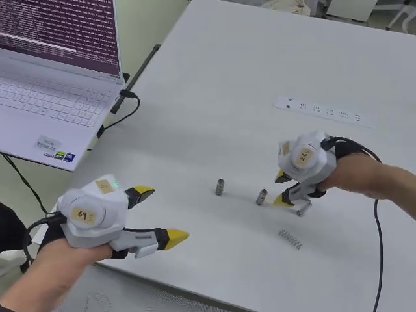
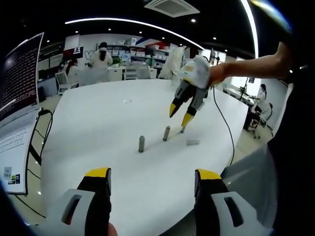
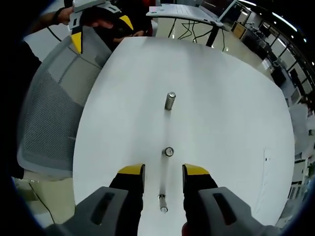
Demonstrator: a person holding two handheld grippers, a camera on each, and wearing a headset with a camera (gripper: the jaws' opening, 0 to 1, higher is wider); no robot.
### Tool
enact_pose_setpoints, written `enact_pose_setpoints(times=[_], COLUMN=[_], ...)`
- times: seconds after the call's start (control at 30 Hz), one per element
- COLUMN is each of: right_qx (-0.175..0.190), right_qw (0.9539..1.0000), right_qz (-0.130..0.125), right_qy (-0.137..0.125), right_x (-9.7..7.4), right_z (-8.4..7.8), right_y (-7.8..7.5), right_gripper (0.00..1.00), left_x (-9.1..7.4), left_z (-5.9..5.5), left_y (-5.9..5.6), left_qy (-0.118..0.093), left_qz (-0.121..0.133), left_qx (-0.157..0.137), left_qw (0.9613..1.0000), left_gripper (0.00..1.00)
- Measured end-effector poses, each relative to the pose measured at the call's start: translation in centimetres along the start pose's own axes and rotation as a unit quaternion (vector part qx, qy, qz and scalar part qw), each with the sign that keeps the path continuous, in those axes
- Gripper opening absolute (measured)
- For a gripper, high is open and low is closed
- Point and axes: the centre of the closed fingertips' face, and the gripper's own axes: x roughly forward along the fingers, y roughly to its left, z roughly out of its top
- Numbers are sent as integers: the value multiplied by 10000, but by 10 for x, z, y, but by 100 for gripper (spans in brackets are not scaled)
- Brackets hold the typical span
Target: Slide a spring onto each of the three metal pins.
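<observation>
Three small metal pins stand in a row on the white table [image 1: 214,97]. The left pin [image 1: 220,186] and the middle pin [image 1: 261,196] each carry a spring. The third pin [image 1: 302,209] looks bare and thin. In the right gripper view it [image 3: 162,202] stands between the open jaws of my right gripper [image 3: 163,172], untouched. A loose spring [image 1: 290,239] lies flat just in front of that pin. My right gripper [image 1: 281,188] hovers over the right end of the row. My left gripper [image 1: 158,214] is open and holds nothing near the table's front edge, left of the pins [image 2: 141,143].
An open laptop [image 1: 52,65] sits at the far left with a black cable [image 1: 123,107] plugged in. A white power strip [image 1: 325,112] lies at the back right. A grey mesh chair [image 3: 54,108] stands off the table's front edge.
</observation>
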Motion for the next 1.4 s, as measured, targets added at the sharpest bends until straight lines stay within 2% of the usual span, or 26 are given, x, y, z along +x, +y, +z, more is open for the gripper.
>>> enact_pose_setpoints(times=[0.27,0.5,0.73,0.83,0.97,1.07,1.17,1.4], right_qx=[514,1024,1547,1746,1923,2131,2290,2542], right_qw=[9979,9920,9809,9756,9706,9628,9558,9434], right_qz=[-224,-373,-566,-653,-690,-793,-916,-1032], right_qy=[-316,-638,-1035,-1163,-1270,-1460,-1602,-1863], right_x=[-10,-18,-28,-30,-33,-38,-42,-50], right_z=[-8,-19,-27,-31,-35,-34,-35,-37], right_y=[3,8,15,16,19,20,22,32], right_gripper=[33,35,37,38,40,41,47,53], left_x=[1,3,5,6,7,8,9,10], left_z=[0,3,5,6,6,8,9,11], left_y=[-3,-5,-5,-6,-7,-9,-8,-9], left_qy=[37,32,26,28,32,29,26,43], left_qz=[-64,-86,-94,-104,-120,-139,-149,-164], left_qx=[25,23,16,8,15,18,25,40], left_qw=[10000,10000,10000,9999,9999,9999,9999,9998], left_gripper=[66,66,66,66,66,66,66,66])
